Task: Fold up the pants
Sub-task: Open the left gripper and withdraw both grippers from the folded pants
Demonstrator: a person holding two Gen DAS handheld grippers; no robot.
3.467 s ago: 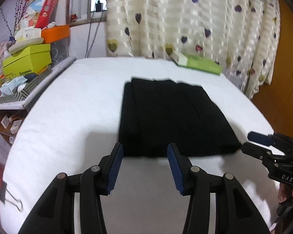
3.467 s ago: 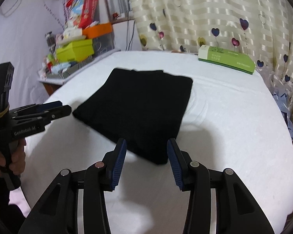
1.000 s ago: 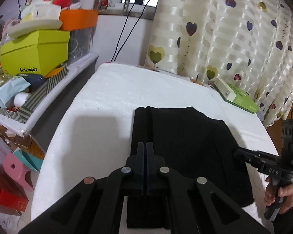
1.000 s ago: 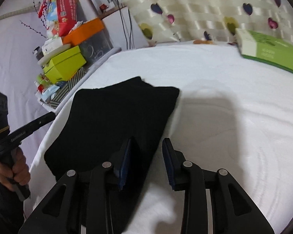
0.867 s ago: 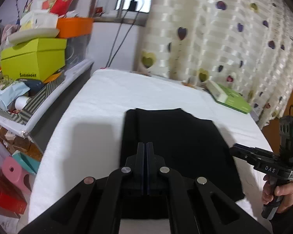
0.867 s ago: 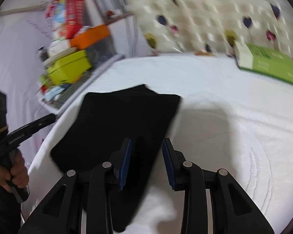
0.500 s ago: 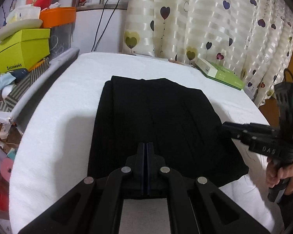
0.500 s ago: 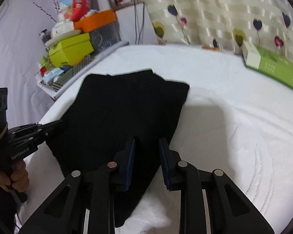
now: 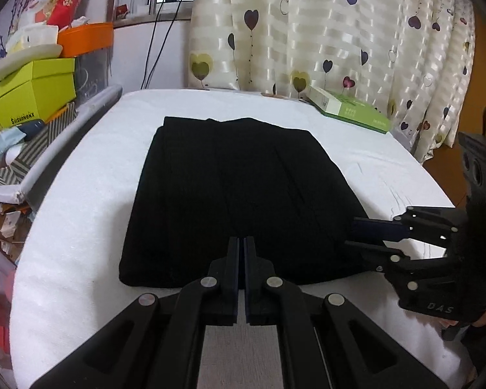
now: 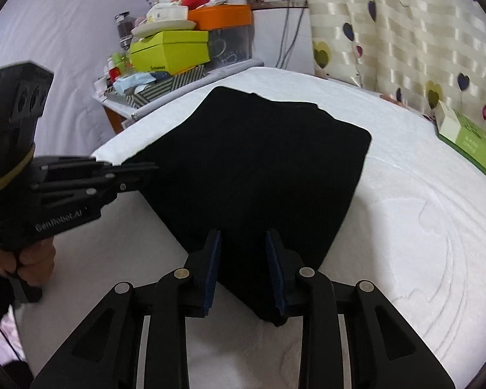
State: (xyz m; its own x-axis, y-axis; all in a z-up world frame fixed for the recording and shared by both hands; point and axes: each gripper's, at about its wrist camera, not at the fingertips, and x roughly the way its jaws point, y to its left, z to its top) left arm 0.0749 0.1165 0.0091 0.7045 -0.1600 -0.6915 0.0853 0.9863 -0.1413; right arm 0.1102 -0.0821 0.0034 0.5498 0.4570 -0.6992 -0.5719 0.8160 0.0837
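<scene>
Now | pants [image 9: 239, 194]: soft, limp, light; you pinch near corners | left tool [image 9: 242, 243] together, fabric between unclear | right tool [image 10: 243, 253] apart

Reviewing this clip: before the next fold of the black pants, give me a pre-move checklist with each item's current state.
1. Pants lie flat as a folded rectangle on the white bed: ok.
2. Left gripper shut at the near hem; whether cloth is pinched: cannot tell.
3. Right gripper gripping the near right corner: not ok, jaws apart, straddling the edge.
4. Both grippers on the same near edge: ok.
5. Fold path ahead clear; green box sits beyond the pants: ok.
6. Layers underneath aligned: cannot tell.
</scene>
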